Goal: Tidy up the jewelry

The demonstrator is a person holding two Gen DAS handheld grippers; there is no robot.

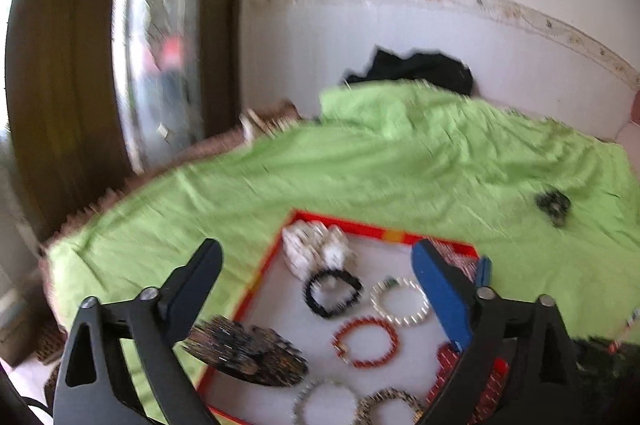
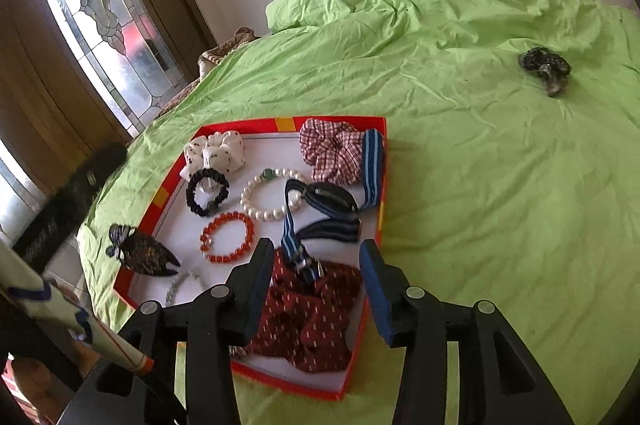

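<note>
Green sheet (image 2: 460, 153) covers the bed; on it sits a red tray (image 2: 372, 309) holding bracelets (image 2: 228, 237) and scrunchies (image 2: 308, 321). A dark scrunchie (image 2: 545, 67) lies well apart. Both tools, left (image 1: 316, 289) and right (image 2: 314, 285), hover spread and hold nothing.

Your left gripper (image 1: 316, 289) and right gripper (image 2: 316, 285) share one look: black angular arms, round silver screws at the joints, blue pads on the fingers (image 2: 378, 289).

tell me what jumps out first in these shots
A bright green bedsheet fills both views. On it sits a red-rimmed tray packed with bracelets and scrunchies, under both open claws. One dark hair tie lies alone far out on the sheet, right of the tray.
</note>
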